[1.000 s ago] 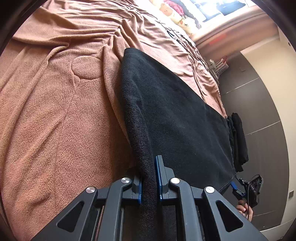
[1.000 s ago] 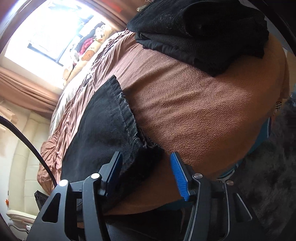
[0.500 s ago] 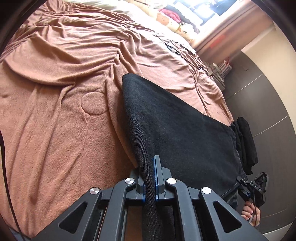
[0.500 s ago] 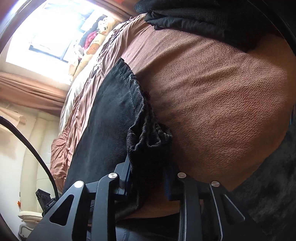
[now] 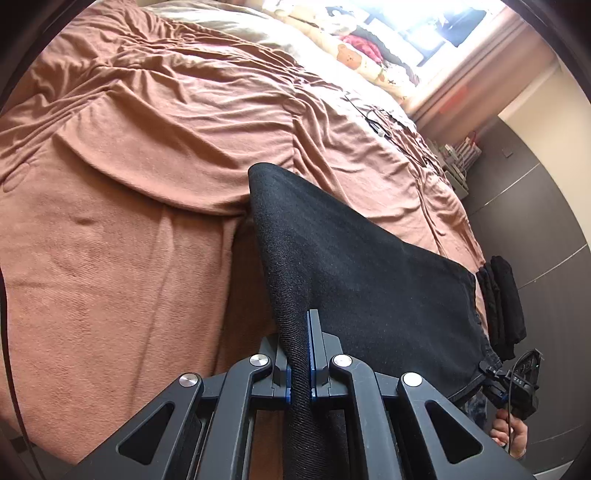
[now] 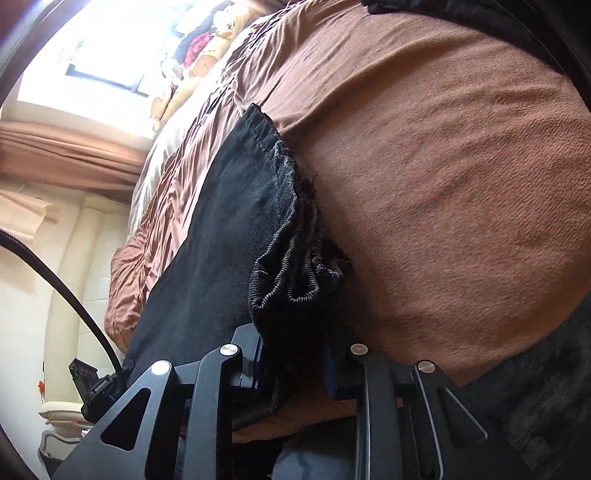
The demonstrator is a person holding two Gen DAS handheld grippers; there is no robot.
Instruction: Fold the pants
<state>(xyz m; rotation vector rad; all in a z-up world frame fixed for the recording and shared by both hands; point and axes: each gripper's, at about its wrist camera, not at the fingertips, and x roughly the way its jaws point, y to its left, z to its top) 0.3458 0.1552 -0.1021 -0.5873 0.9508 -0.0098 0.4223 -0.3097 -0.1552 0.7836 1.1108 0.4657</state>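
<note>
The left tongs point(image 5: 300, 354) pinch the fold of the black denim pants point(image 5: 369, 273). The right tongs point(image 6: 295, 363) clamp the frayed hem; only the left view shows a folded black clothes pile point(image 5: 502, 302) on the brown bed blanket point(image 5: 129, 221).

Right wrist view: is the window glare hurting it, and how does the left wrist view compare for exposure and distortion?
Right wrist view: window blown out to white, yet pants weave and hem stay legible. Left wrist view: window also clipped, blanket evenly lit, pants nearly textureless black. Both: strong fisheye bending, dark corner vignette.
</note>
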